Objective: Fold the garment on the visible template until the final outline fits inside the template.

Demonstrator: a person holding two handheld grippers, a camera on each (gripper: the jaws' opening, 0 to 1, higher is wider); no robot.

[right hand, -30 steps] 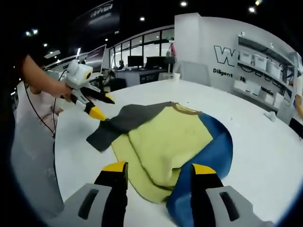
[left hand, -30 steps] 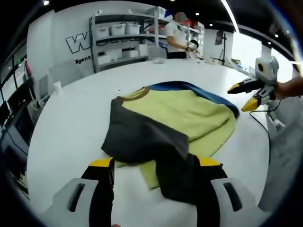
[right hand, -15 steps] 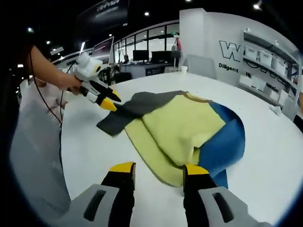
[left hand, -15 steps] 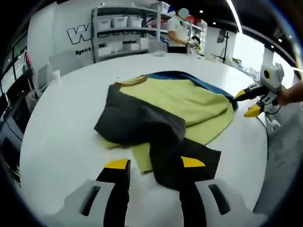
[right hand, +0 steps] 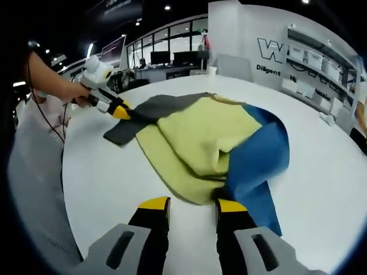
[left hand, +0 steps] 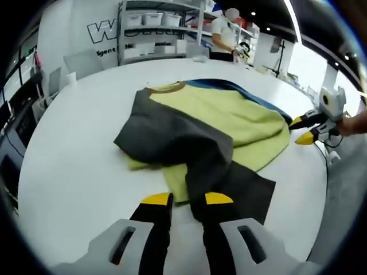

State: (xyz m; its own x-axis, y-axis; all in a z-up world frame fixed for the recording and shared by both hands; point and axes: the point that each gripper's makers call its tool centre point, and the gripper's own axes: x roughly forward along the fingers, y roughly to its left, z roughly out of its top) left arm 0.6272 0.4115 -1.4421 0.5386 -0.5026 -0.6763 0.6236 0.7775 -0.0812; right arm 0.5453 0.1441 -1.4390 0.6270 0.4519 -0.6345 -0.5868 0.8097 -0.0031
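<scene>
Garment (left hand: 200, 132) lies spread on the white desk (left hand: 74, 160), long way running between the two claws. Left claw (left hand: 186, 200) sits at the dark grey sleeve end, jaws a little apart, holding nothing. Right claw (right hand: 192, 205) waits at the blue end, also a little apart and empty.

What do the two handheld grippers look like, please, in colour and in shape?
Each gripper has two black jaws with yellow tips rising from pale grey housings: the left gripper and the right gripper. Seen from the right gripper view, the left gripper carries a white rounded body, and a thin dark cable hangs from it.
</scene>
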